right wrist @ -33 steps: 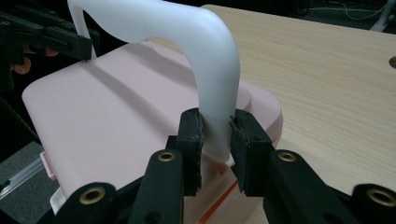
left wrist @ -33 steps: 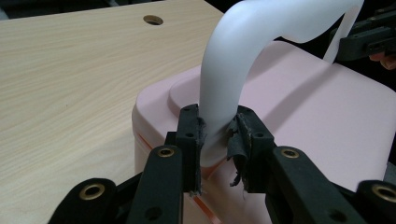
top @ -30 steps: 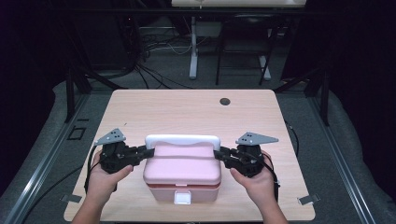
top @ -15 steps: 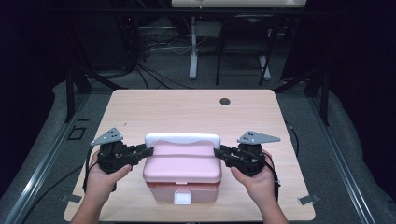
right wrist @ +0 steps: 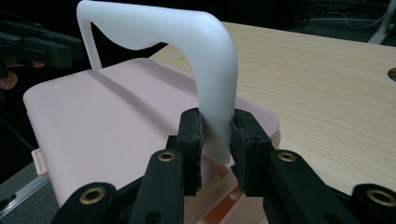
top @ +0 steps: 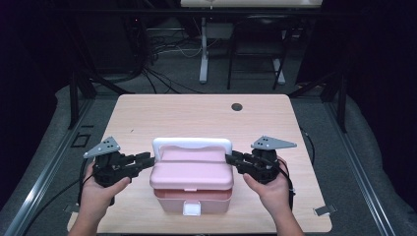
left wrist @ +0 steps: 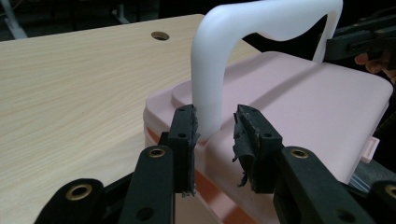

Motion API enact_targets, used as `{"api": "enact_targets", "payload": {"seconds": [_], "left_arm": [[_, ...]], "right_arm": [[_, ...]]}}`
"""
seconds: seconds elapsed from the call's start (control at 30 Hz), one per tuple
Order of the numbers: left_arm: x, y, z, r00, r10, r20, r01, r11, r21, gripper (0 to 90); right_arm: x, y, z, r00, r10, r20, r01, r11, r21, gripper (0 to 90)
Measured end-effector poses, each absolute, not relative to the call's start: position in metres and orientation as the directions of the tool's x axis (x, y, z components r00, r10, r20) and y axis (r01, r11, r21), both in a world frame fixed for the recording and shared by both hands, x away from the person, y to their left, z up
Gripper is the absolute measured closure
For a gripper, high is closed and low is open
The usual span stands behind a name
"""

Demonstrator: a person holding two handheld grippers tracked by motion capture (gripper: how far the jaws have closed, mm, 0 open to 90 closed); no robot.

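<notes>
On the near half of the table (top: 196,113), seen from the high view, a pink box (top: 192,179) sits with its white handle (top: 192,143) raised, the left gripper (top: 146,160) and right gripper (top: 230,158) at the handle's two ends. In the left gripper view, the jaws stand part-open around the handle's left leg (left wrist: 208,93); one pad touches, the other stands clear. They have just been opening, so withdraw straight back without snagging. In the right gripper view, the pads clamp the handle's right leg (right wrist: 217,107); release evenly. Against the earlier frame, the box sits unmoved.
</notes>
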State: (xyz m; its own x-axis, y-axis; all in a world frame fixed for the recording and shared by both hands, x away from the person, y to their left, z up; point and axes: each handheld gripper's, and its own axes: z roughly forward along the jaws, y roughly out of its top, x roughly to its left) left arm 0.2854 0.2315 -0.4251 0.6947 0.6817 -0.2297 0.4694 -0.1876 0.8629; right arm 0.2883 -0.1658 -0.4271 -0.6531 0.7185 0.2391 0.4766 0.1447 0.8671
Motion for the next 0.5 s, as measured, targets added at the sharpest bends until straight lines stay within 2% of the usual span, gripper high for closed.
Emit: {"api": "enact_targets", "payload": {"seconds": [0.3,0.5], "left_arm": [[0.274,0.246,-0.421,0.673,0.708,-0.215,0.463,-0.176,0.869,64.2],[0.258,0.26,-0.431,0.66,0.721,-0.212,0.48,-0.188,0.857,64.0]], "right_arm": [[0.29,-0.167,-0.423,-0.651,0.718,0.245,0.468,0.126,0.875,74.4],[0.289,-0.167,-0.422,-0.65,0.719,0.248,0.466,0.119,0.877,74.4]]}}
